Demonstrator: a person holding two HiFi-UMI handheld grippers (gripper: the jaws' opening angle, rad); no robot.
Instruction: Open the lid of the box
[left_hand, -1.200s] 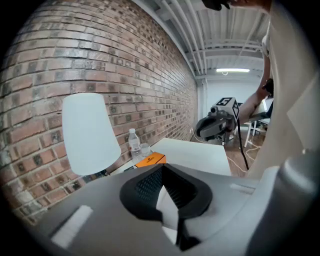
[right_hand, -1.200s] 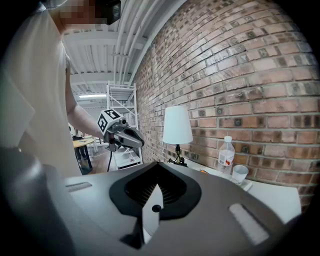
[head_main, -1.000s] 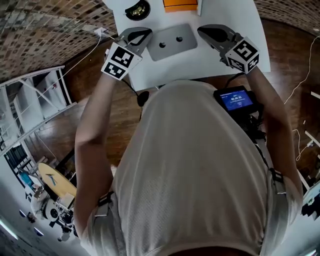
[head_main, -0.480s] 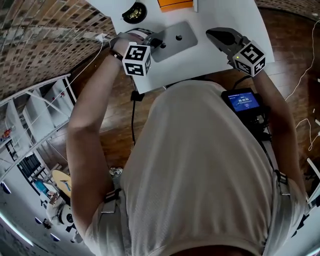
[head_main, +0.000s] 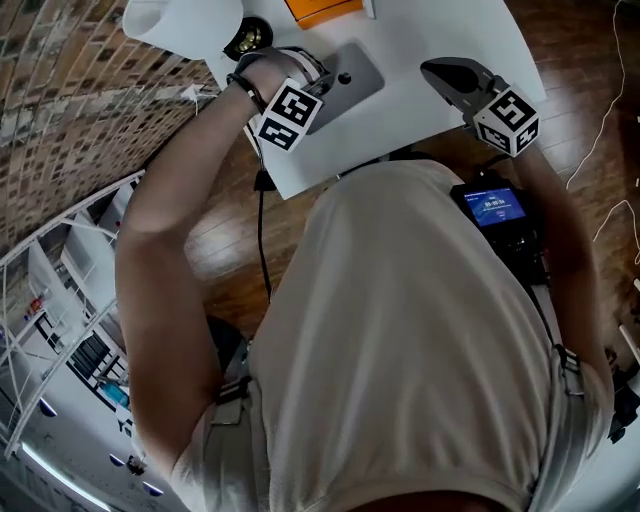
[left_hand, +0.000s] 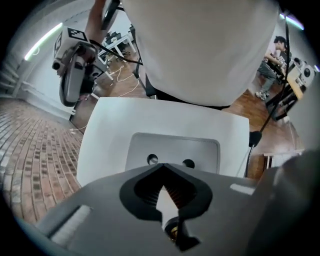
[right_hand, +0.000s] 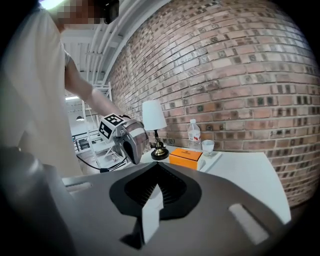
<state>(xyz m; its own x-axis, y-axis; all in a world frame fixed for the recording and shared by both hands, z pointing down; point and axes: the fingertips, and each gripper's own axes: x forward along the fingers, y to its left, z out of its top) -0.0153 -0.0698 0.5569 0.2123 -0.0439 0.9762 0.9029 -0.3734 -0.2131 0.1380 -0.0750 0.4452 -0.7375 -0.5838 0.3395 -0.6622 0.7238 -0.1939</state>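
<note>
The orange box (head_main: 322, 9) (right_hand: 186, 157) lies at the far side of the white table (head_main: 440, 30), with its lid down. Both grippers are well short of it. My left gripper (head_main: 318, 86) (left_hand: 162, 166) is shut with nothing in it. It hangs over the left end of a grey plate (head_main: 355, 72) (left_hand: 175, 149) that has two holes, and it points back toward the person. My right gripper (head_main: 432, 68) (right_hand: 157, 165) is also shut and holds nothing. It hovers over the table's right part and faces the box.
A table lamp (right_hand: 154, 122) with a white shade (head_main: 180, 20) stands at the table's far left. A water bottle (right_hand: 194, 134) and a glass (right_hand: 207, 147) stand behind the box near the brick wall (right_hand: 240, 75). A cable (head_main: 262, 240) hangs off the table's near edge.
My left gripper has swung inward and turned over the grey plate's left end. The right gripper has stayed about where it was, and the head view has tilted.
</note>
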